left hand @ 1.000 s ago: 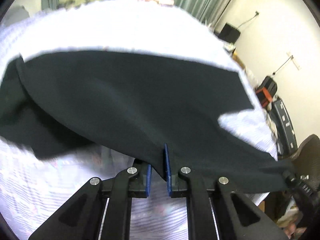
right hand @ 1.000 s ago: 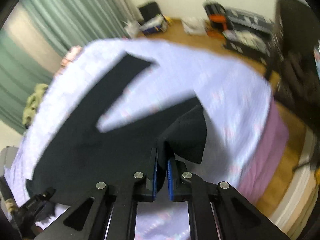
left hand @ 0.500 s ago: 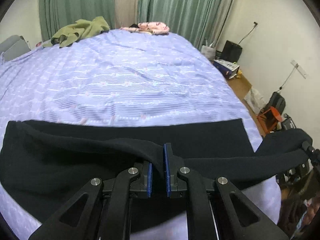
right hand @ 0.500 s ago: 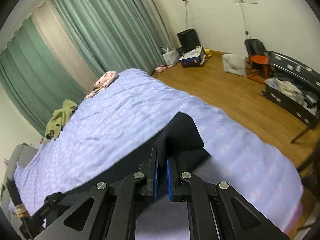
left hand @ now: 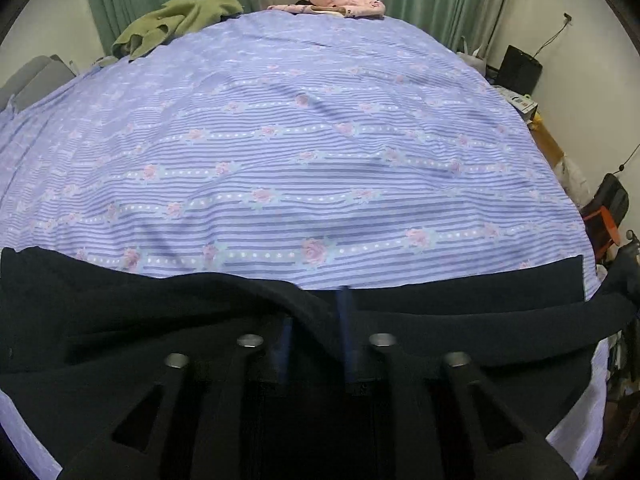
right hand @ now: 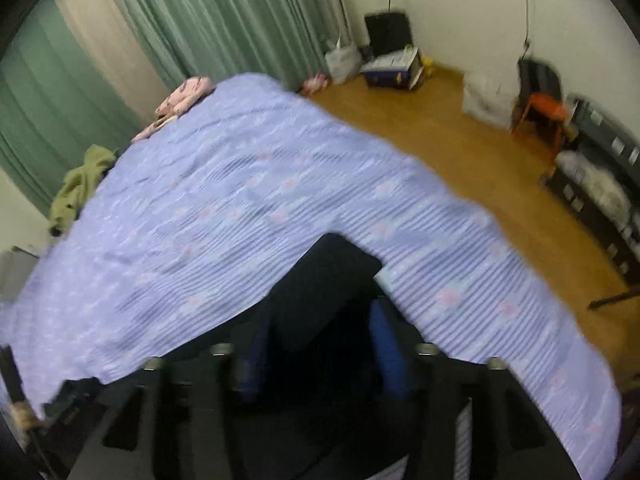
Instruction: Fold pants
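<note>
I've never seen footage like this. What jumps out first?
The black pants lie across the near edge of a bed with a lilac striped floral sheet. Both the left gripper and right gripper stand open over the dark cloth. At the far end lie an olive garment and a pink one.

one pants (left hand: 120, 320), one bedspread (left hand: 320, 140), two grippers (left hand: 316, 344)

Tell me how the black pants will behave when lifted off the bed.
Probably floppy: the black pants drape in soft ridges over the bed. Likely light, since the fabric bunches between the left gripper fingers. Unheld parts would probably sag.
</note>
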